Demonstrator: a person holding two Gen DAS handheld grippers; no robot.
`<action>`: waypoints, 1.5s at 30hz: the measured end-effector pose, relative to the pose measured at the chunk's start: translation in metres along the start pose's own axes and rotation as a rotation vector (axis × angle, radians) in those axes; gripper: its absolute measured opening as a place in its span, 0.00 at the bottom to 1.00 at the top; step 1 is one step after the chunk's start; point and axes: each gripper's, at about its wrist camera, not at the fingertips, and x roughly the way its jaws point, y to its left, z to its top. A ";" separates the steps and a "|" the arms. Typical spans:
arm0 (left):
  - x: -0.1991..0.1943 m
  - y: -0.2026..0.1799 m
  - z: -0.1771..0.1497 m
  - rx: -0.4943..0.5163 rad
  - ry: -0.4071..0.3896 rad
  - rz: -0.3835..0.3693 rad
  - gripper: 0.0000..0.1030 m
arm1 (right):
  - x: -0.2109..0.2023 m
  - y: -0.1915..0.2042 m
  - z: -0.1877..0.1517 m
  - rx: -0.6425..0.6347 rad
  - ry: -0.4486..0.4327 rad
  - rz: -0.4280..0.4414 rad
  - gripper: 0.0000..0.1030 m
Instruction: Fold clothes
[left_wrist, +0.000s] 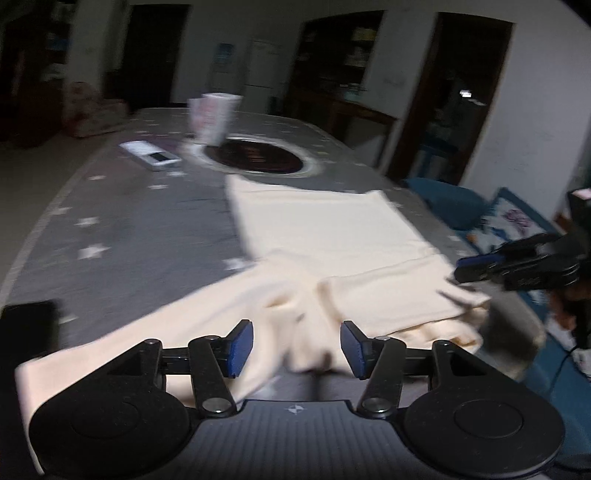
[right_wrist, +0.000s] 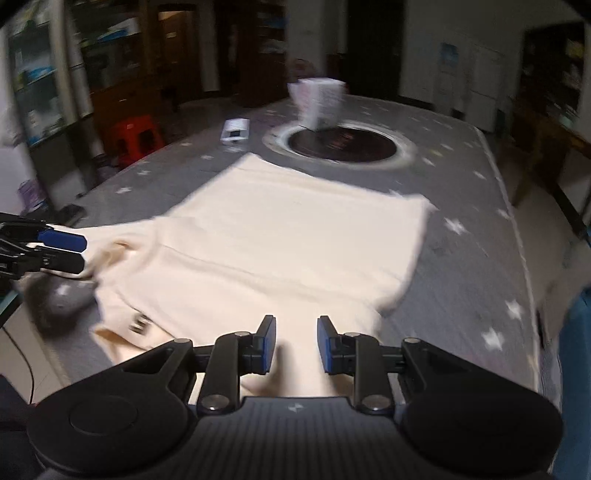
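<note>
A cream garment (left_wrist: 317, 229) lies spread on a grey star-patterned table (left_wrist: 122, 221), its near part bunched and a sleeve trailing left toward the table edge. It also shows in the right wrist view (right_wrist: 280, 243). My left gripper (left_wrist: 296, 349) is open just above the bunched near edge, holding nothing. It shows at the left of the right wrist view (right_wrist: 75, 253), by the garment's corner. My right gripper (right_wrist: 296, 345) is open above the garment's near edge. It shows at the right of the left wrist view (left_wrist: 469, 267), by the garment's right corner.
A dark round inset (left_wrist: 255, 155) sits in the table's middle with a white carton (left_wrist: 214, 118) beside it. A white flat device (left_wrist: 151, 155) lies at the far left. A red stool (right_wrist: 135, 138) stands on the floor beyond the table. A dark object (left_wrist: 29, 332) lies at the near left.
</note>
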 end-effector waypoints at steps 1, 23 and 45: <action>-0.007 0.005 -0.002 -0.008 -0.003 0.023 0.55 | 0.002 0.006 0.006 -0.024 0.000 0.020 0.23; -0.057 0.089 -0.037 -0.169 -0.058 0.291 0.52 | 0.054 0.188 0.067 -0.519 0.057 0.374 0.24; -0.024 0.009 0.037 -0.116 -0.261 -0.234 0.05 | 0.040 0.111 0.069 -0.238 0.057 0.181 0.25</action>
